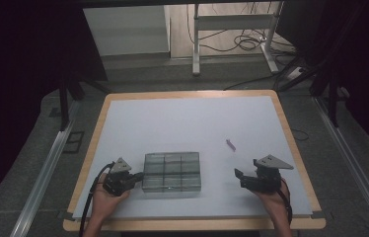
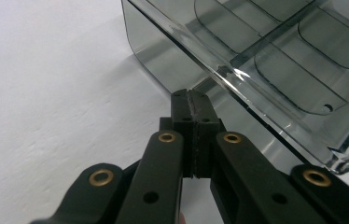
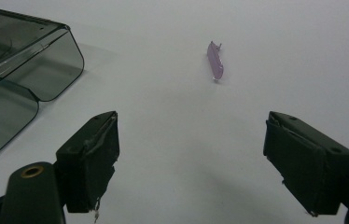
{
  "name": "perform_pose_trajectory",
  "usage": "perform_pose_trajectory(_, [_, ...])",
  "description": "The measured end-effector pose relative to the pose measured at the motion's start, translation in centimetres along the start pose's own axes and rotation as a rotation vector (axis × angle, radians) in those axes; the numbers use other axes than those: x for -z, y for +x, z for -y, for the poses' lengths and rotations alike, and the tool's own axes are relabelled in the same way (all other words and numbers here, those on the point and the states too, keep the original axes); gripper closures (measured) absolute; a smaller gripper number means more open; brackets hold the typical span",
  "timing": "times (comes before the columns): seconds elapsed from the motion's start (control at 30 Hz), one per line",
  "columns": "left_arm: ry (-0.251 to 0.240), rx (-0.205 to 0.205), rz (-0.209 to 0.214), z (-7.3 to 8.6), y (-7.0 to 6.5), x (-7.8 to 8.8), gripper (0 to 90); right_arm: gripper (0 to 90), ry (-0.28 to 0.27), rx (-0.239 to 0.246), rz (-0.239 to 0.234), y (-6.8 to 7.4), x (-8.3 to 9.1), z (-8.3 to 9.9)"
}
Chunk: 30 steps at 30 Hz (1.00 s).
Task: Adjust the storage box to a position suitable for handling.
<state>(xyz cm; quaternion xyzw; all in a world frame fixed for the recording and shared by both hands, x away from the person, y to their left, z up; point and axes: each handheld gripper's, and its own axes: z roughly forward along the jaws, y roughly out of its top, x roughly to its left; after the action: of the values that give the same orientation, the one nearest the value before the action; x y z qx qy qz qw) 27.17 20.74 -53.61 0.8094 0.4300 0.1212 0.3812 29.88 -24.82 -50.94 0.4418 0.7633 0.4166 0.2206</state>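
The left gripper, jaws closed on nothing, pressed against the smoked compartment box, probably to steady it. The right gripper stood wide open, empty, facing the purple clip just ahead.

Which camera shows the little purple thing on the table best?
The right gripper view: the purple clip lies close ahead on the table, between the open fingers. The high view shows it as a tiny purple speck right of the smoky box.

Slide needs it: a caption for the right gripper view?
Open right gripper faces a small purple piece beside the smoky compartment box.
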Motion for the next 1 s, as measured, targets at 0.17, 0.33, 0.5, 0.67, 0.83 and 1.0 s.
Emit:
perform_pose_trajectory(0.17, [-0.002, -0.011, 0.007, -0.4, -0.4, -0.4, 90.0, 17.9, 0.002, 0.001, 0.001, 0.0, 0.0, 0.0])
perform_pose_trajectory(0.33, [-0.002, -0.019, 0.014, -0.6, -0.7, -0.6, 90.0, 17.9, 0.005, 0.002, 0.000, 0.0, -0.1, 0.0])
perform_pose_trajectory(0.5, [-0.003, -0.016, 0.018, -0.8, -0.9, -0.9, 90.0, 17.8, 0.007, 0.002, -0.002, 0.1, -0.1, 0.0])
perform_pose_trajectory(0.67, [-0.004, -0.024, 0.020, -1.0, -1.1, -1.1, 90.0, 17.8, 0.008, 0.004, -0.001, 0.1, -0.2, 0.0])
perform_pose_trajectory(0.83, [-0.005, -0.029, 0.023, -1.2, -1.4, -1.4, 90.0, 17.9, 0.008, 0.004, -0.001, 0.2, -0.2, 0.0])
perform_pose_trajectory(1.0, [-0.005, -0.025, 0.029, -1.4, -1.6, -1.7, 90.0, 17.9, 0.012, 0.005, -0.002, 0.2, -0.2, 0.0])
